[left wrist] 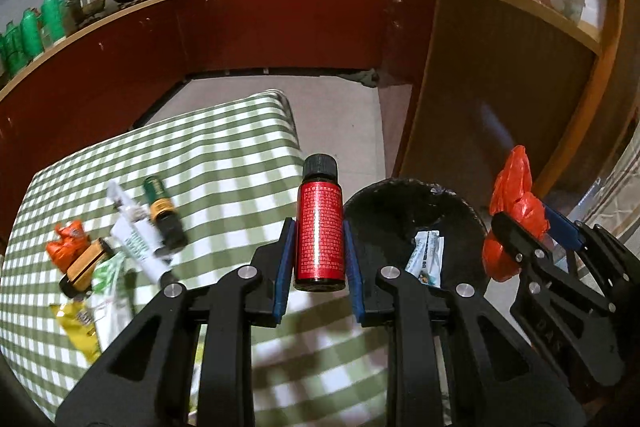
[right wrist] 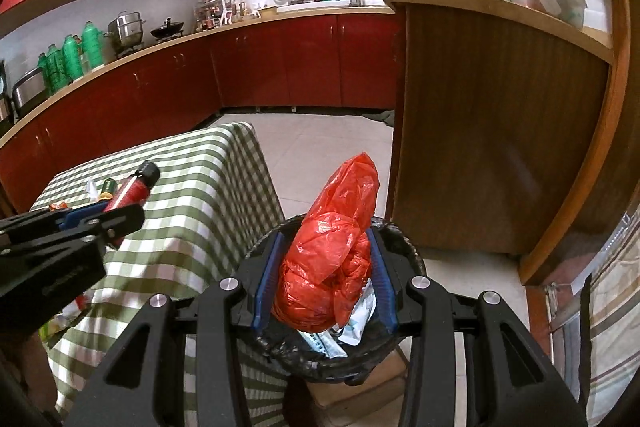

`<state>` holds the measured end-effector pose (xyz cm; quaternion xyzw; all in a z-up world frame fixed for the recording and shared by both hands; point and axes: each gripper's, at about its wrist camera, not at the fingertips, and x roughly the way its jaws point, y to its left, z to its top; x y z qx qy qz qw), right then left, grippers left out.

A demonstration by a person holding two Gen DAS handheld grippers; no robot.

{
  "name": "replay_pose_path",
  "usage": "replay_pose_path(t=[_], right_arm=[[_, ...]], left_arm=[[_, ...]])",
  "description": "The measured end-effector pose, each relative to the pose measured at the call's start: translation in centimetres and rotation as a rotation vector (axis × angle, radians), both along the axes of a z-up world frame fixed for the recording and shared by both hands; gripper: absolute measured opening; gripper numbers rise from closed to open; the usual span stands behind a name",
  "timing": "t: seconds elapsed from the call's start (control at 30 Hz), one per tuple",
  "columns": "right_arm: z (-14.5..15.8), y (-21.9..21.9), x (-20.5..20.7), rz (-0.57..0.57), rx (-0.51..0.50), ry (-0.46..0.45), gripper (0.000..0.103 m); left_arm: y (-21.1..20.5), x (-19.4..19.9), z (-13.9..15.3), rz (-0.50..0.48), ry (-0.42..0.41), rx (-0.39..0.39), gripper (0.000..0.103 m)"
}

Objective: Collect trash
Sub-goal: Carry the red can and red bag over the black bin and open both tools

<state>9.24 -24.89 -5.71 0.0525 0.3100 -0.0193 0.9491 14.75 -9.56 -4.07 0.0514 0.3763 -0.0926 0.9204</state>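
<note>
Trash fills the round bin lined with a black plastic bag (right wrist: 400, 239), which stands on the floor beside the table draped in green-and-white checked cloth (left wrist: 224, 147); white printed wrappers (right wrist: 360, 311) lie inside it. Directly over its mouth, the right gripper (right wrist: 326, 267) clamps a crumpled red plastic bag (right wrist: 332, 251) between its blue pads. The left gripper (left wrist: 319, 251) clasps a small red bottle with a black cap (left wrist: 319, 227) upright above the table's edge, just beside the bin; its label's fine white print is too small to read. More litter lies on the cloth: a green-and-gold bottle (left wrist: 162, 211), a white tube (left wrist: 138, 243), an orange wrapper (left wrist: 68, 243), and a yellow packet (left wrist: 80, 327).
</note>
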Motion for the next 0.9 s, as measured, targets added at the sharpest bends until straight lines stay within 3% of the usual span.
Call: replay_pose_path(t=[0.47, 0.57, 0.63, 0.9], right_arm=[[-1.4, -1.9, 2.3, -0.003, 0.021, 0.031, 0.044], [-1.5, -2.2, 2.7, -0.014, 0.026, 0.024, 0.053], [-1.4, -2.5, 2.8, -0.025, 0.03, 0.017, 0.055], [-0.6, -2.5, 2.1, -0.041, 0.019, -0.004, 0.06]], left_arm=[[-4.3, 3.8, -2.9, -0.034, 0.049, 0.064, 0.023], [-4.3, 4.2, -3.2, -0.031, 0.064, 0.076, 0.029], [-4.1, 4.3, -3.2, -0.025, 0.069, 0.072, 0.041], [-3.4, 4.0, -2.7, -0.007, 0.059, 0.052, 0.047]])
